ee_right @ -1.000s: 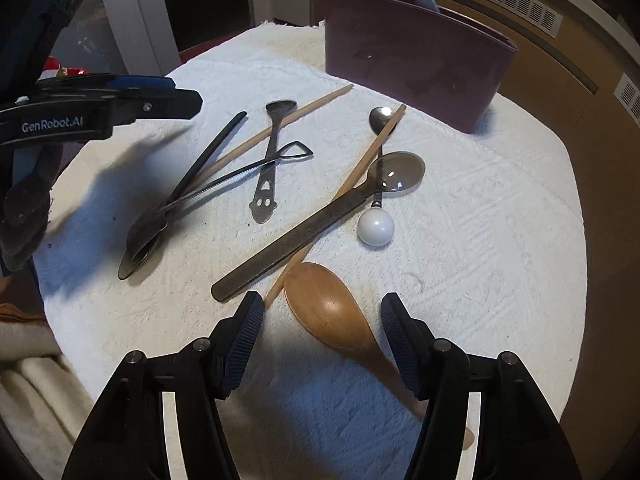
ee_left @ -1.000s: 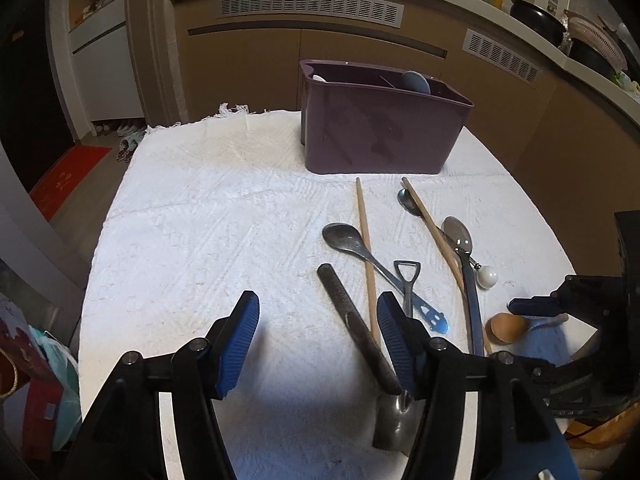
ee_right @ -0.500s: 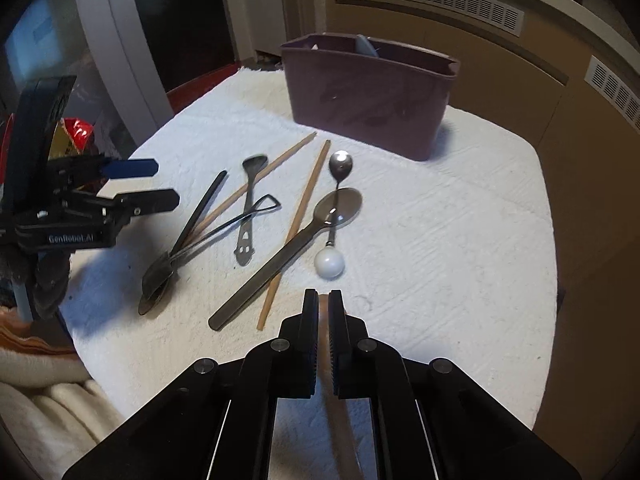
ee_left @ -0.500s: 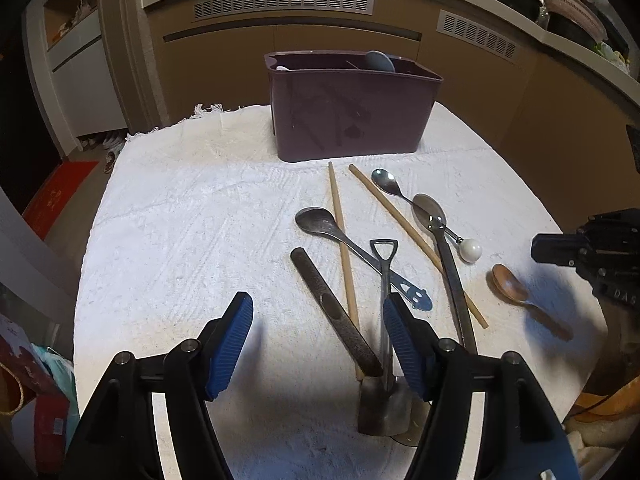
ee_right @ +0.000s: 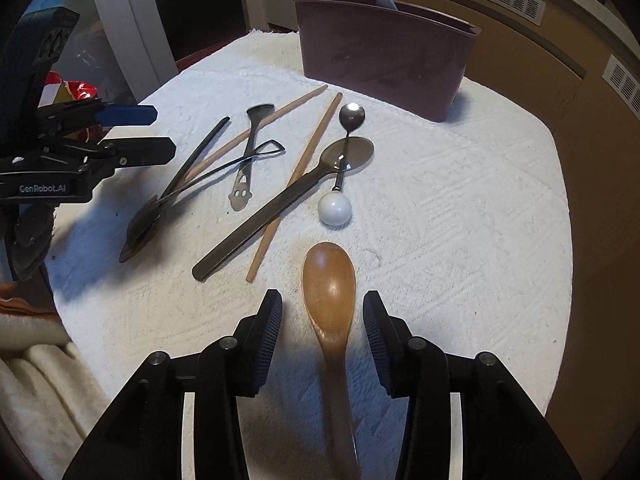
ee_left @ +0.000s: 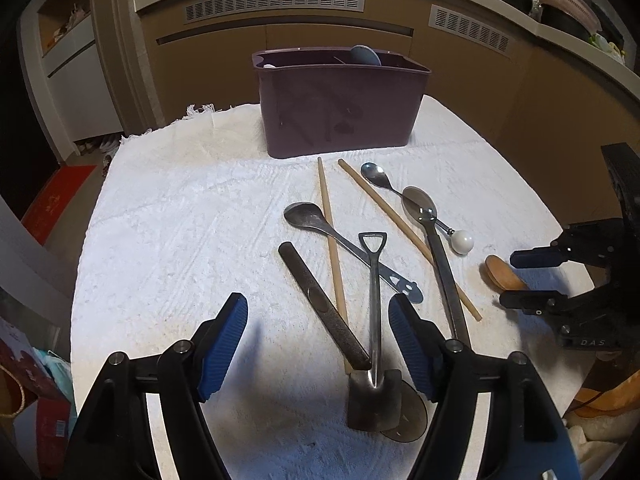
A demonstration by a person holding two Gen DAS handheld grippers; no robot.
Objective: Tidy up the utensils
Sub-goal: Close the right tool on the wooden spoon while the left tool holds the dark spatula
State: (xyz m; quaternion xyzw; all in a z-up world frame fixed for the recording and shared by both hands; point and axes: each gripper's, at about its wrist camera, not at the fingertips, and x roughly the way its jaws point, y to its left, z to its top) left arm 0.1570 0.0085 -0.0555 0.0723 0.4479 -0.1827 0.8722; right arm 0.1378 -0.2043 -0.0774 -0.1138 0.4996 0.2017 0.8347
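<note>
Several utensils lie on the white towel (ee_left: 180, 240): two wooden chopsticks (ee_left: 332, 248), metal spoons, a shovel-shaped spoon (ee_left: 374, 320), a dark flat handle (ee_left: 320, 304) and a spoon with a white ball end (ee_left: 462, 241). My left gripper (ee_left: 318, 336) hovers above the flat handle and the shovel spoon, its jaws opening and touching neither. A wooden spoon (ee_right: 330, 292) lies on the towel between the fingers of my right gripper (ee_right: 323, 320), whose jaws are opening, pads clear of it. A purple bin (ee_left: 340, 120) stands at the back with a utensil inside.
The left gripper (ee_right: 152, 133) shows at the left of the right wrist view. The right gripper (ee_left: 524, 280) shows at the right of the left wrist view, over the wooden spoon (ee_left: 500, 276). Brown cabinets stand behind the round table. Cloth hangs off the near edge.
The right gripper stood open over the wooden spoon, shut half a second ago, and now stands open again with the spoon between its fingers. The left jaws have widened slightly.
</note>
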